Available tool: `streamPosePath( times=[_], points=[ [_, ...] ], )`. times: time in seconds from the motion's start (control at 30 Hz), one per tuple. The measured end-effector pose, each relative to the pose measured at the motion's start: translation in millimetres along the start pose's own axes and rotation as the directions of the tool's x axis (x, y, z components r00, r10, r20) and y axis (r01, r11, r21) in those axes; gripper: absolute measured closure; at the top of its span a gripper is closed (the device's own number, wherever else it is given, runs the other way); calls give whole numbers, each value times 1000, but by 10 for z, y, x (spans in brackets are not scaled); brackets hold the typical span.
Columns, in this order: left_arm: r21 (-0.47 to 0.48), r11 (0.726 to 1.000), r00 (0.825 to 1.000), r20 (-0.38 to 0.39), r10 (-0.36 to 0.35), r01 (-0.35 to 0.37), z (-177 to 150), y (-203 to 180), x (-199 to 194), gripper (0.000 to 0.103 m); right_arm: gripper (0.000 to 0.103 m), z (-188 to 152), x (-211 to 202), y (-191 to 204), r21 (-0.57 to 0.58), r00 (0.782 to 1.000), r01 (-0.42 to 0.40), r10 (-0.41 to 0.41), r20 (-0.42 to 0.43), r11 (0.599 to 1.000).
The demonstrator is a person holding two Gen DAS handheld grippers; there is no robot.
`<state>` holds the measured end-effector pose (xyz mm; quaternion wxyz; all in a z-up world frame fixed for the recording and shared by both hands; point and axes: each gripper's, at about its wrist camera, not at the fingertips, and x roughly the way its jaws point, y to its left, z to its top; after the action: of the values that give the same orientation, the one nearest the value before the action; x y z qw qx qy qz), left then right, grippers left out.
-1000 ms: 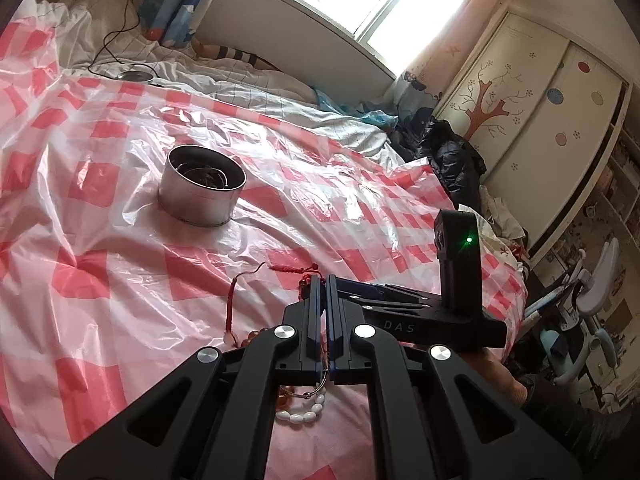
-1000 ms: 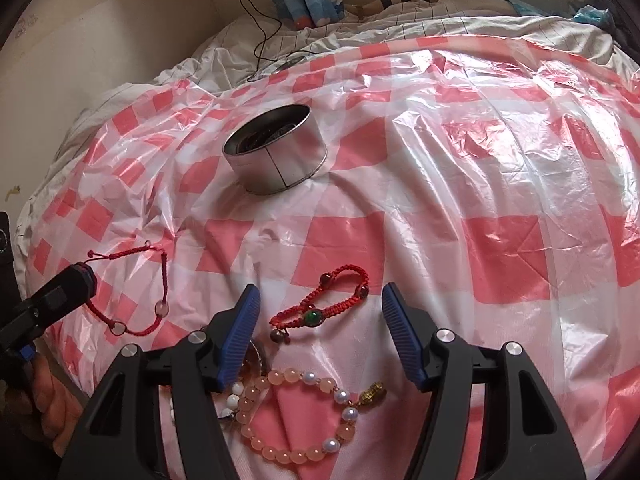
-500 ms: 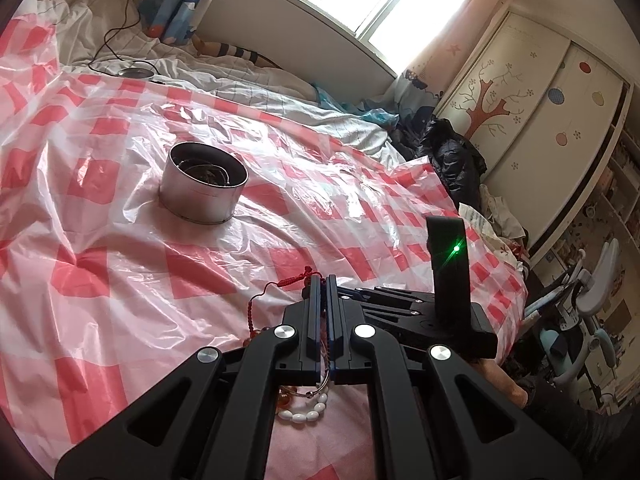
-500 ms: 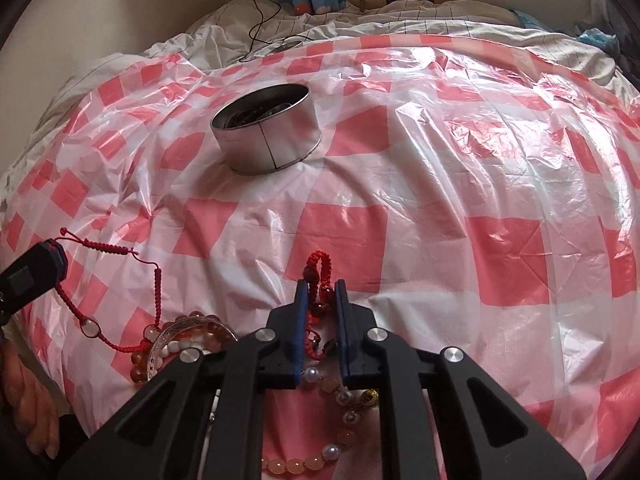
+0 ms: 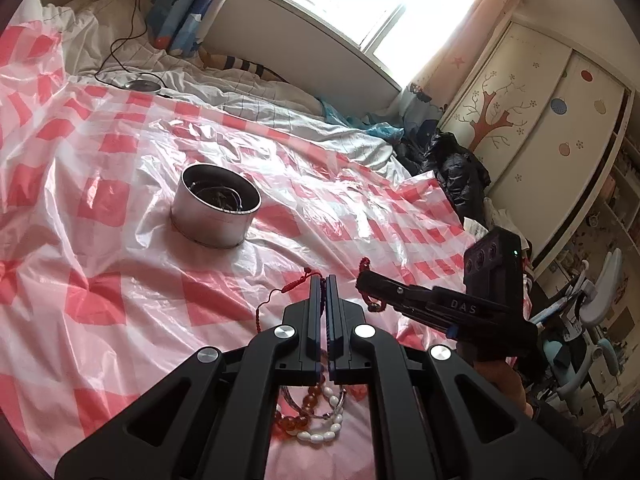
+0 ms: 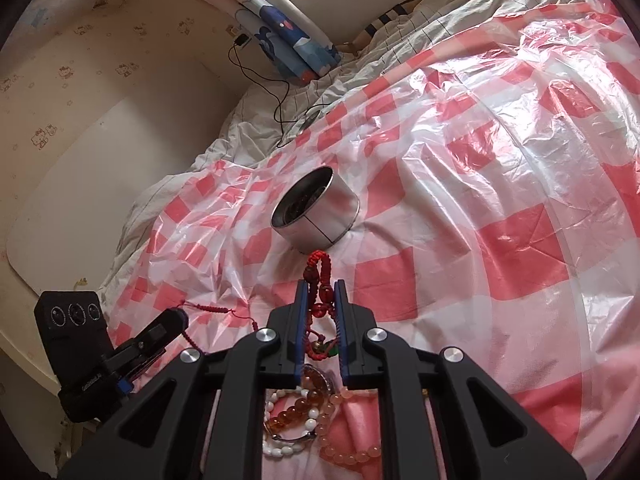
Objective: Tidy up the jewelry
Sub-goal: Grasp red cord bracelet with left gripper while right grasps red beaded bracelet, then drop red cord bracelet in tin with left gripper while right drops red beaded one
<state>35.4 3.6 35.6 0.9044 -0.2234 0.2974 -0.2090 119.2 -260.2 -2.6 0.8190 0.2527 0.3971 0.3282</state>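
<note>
My left gripper (image 5: 325, 280) is shut on a thin red string bracelet (image 5: 276, 300) that hangs off its left side above the sheet. My right gripper (image 6: 321, 286) is shut on a red braided bracelet (image 6: 320, 270) with dark beads, lifted off the bed; the right gripper also shows in the left wrist view (image 5: 366, 278). A round metal tin (image 5: 216, 210) with jewelry inside stands ahead on the red-and-white checked plastic sheet (image 5: 100, 280); it also shows in the right wrist view (image 6: 316, 216). Bead bracelets (image 6: 316, 420) lie below the grippers.
A white quilt (image 5: 240, 96) with a black cable (image 5: 120, 44) and a blue patterned pillow (image 5: 180, 12) lies beyond the sheet. A wardrobe (image 5: 540, 128) and dark clothes (image 5: 456, 172) stand to the right of the bed.
My right gripper shut on the red braided bracelet and lifted it toward the tin. My left gripper rose with the red string bracelet, which came off the sheet.
</note>
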Motion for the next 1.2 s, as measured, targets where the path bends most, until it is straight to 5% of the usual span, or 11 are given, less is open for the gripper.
streamPosePath(
  times=[0.5,0.67,0.77,0.87,1.0,1.2],
  points=[
    [66,998,997,78,-6,0,1181,82,496,101,89,-160,103,-132,46,998,-49,48,26,998],
    [51,994,995,-6,96,-95,1216,267,1001,101,89,-182,156,-185,64,998,-63,62,11,996],
    [46,977,970,-122,211,-207,1115,482,1312,99,89,-188,168,-201,70,998,-68,67,6,995],
    [41,968,960,-128,250,-247,1026,586,1259,86,89,-186,175,-211,74,997,-71,71,4,995],
    [16,961,960,-46,277,-276,918,589,884,29,89,-168,192,-178,68,997,-73,74,-6,995],
    [-126,963,971,-22,236,-237,668,723,429,24,88,48,277,71,-18,999,-42,42,-6,999]
  ],
)
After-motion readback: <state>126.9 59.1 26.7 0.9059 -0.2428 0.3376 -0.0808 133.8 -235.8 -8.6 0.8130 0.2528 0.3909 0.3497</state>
